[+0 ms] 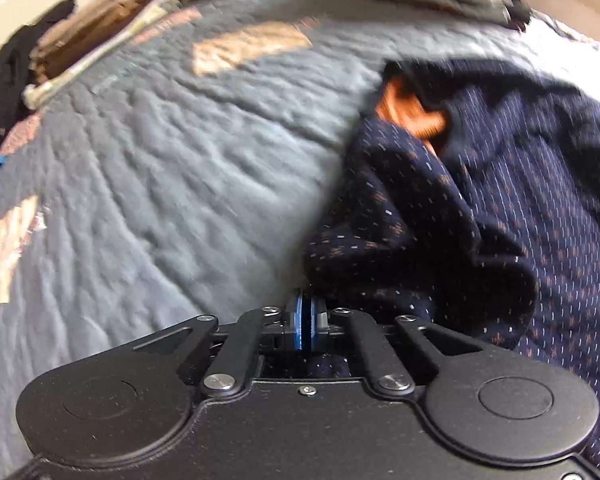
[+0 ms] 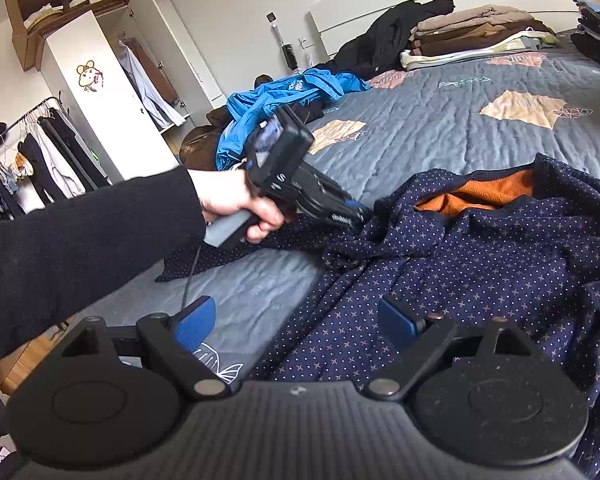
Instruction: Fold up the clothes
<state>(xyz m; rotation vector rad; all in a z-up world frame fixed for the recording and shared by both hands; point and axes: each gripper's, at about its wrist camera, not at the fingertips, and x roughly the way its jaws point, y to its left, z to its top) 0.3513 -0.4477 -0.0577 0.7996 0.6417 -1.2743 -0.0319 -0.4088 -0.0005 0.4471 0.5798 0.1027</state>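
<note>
A navy garment (image 2: pixel 460 264) with small orange and white dots and an orange fleece lining (image 2: pixel 488 196) lies crumpled on the grey quilt (image 2: pixel 440 136). It also shows in the left wrist view (image 1: pixel 480 208). My left gripper (image 1: pixel 307 322) is shut on an edge of the navy garment; it also shows in the right wrist view (image 2: pixel 360 214), held in a hand with a black sleeve. My right gripper (image 2: pixel 296 322) is open, its blue pads low over the garment's near hem, holding nothing.
A blue jacket (image 2: pixel 296 92) lies at the bed's left edge. Folded stacks of clothes (image 2: pixel 476 36) and a black coat (image 2: pixel 392 36) sit by the headboard. A white wardrobe (image 2: pixel 112 96) and a clothes rack (image 2: pixel 28 152) stand left of the bed.
</note>
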